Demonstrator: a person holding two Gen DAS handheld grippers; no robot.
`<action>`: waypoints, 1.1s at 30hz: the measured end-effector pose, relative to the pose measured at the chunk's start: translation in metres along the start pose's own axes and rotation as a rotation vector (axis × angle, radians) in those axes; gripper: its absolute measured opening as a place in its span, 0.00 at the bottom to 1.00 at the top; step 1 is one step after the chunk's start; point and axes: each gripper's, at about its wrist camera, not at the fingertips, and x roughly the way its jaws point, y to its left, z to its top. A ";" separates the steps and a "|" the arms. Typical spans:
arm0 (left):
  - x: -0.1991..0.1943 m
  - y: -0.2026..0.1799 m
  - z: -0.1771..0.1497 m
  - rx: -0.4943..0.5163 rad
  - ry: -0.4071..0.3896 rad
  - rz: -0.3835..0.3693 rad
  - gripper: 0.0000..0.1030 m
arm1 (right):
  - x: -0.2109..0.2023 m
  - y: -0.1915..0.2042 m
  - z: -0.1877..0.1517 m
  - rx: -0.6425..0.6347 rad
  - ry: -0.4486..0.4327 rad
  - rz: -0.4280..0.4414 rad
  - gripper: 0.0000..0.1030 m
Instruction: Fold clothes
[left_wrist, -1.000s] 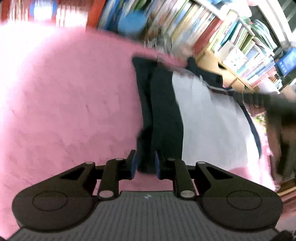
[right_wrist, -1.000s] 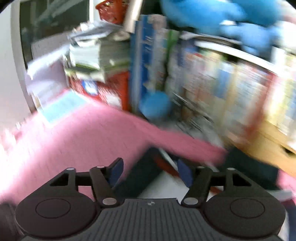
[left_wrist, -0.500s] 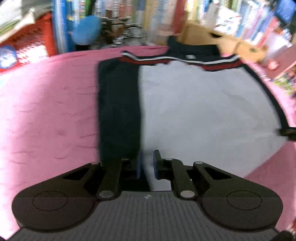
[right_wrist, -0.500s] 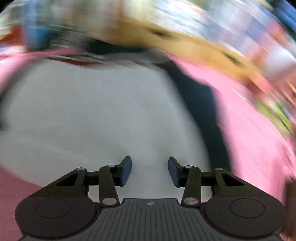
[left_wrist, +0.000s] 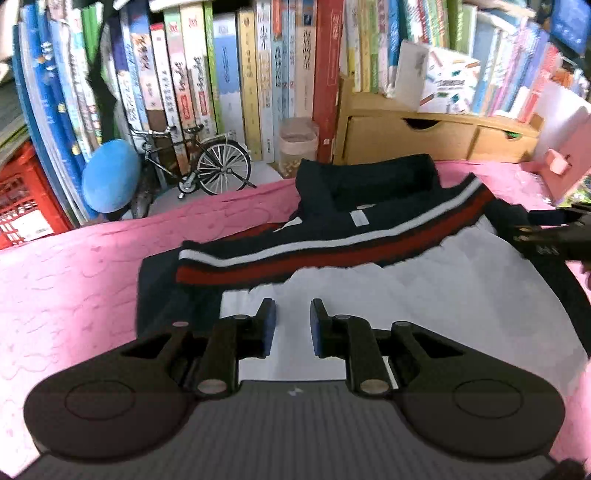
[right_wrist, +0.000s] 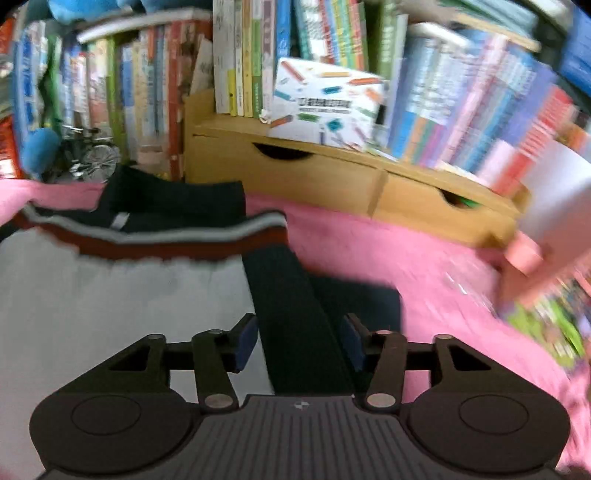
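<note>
A white shirt with a navy collar, navy sleeves and a red and white chest stripe lies flat on the pink quilted cover. Both sleeves are folded along its sides. My left gripper hovers over the white body just below the stripe, beside the left navy sleeve. Its jaws are opening, a narrow gap apart, with nothing between them. My right gripper is over the right navy sleeve. Its jaws are opening and stand astride the sleeve without pressing it. It also shows in the left wrist view as the right gripper.
A packed bookshelf runs behind the cover. A model bicycle, a blue plush ball, a jar and a red crate stand at its foot. A wooden drawer unit and a pink box lie right.
My left gripper has gone from the lower end of the left sleeve up to the white body near the stripe. My right gripper has swung across to the right sleeve and its jaws have widened.
</note>
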 end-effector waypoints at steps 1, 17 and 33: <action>0.006 -0.001 0.002 -0.006 0.011 0.003 0.19 | 0.016 -0.002 0.008 0.034 0.028 0.015 0.67; 0.033 -0.015 0.006 0.079 0.021 0.253 0.19 | 0.025 -0.062 -0.008 0.233 0.021 0.023 0.21; 0.015 -0.044 -0.044 0.156 0.085 0.268 0.31 | -0.039 0.007 -0.100 0.008 0.000 0.112 0.49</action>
